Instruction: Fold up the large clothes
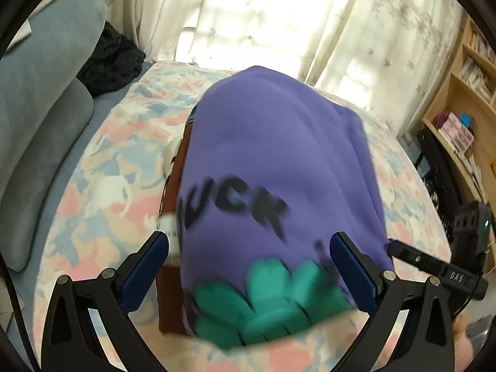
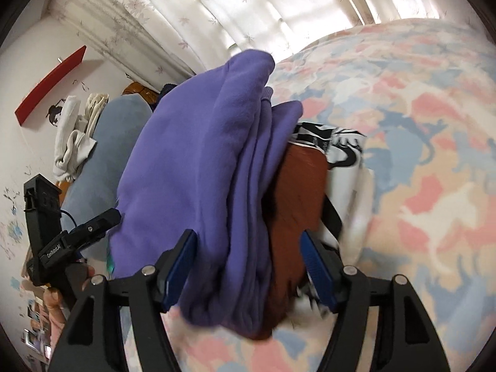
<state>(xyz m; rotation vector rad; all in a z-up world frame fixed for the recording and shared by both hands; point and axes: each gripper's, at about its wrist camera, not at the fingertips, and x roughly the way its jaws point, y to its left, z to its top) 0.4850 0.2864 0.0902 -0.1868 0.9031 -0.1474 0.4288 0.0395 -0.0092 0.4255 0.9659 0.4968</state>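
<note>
Strong daylight through curtains at twelve o'clock, blown out white. My near view motion-blurred: purple garment print smeared at six. Fisheye bends bedspread, black vignette at corners. Soft shadow under my fingers.

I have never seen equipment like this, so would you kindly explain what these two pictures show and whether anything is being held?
There is no robot here: a person carries a hand-held two-finger tool in each hand, each with a wide-angle camera looking along its fingers. One picture comes from the left gripper, the other from the right gripper. On the floral bedspread lies a stack of folded clothes: a purple sweatshirt on top, a rust-brown garment beneath, a white printed one under that. Both sets of jaws stand open around the stack; neither visibly pinches it.
</note>
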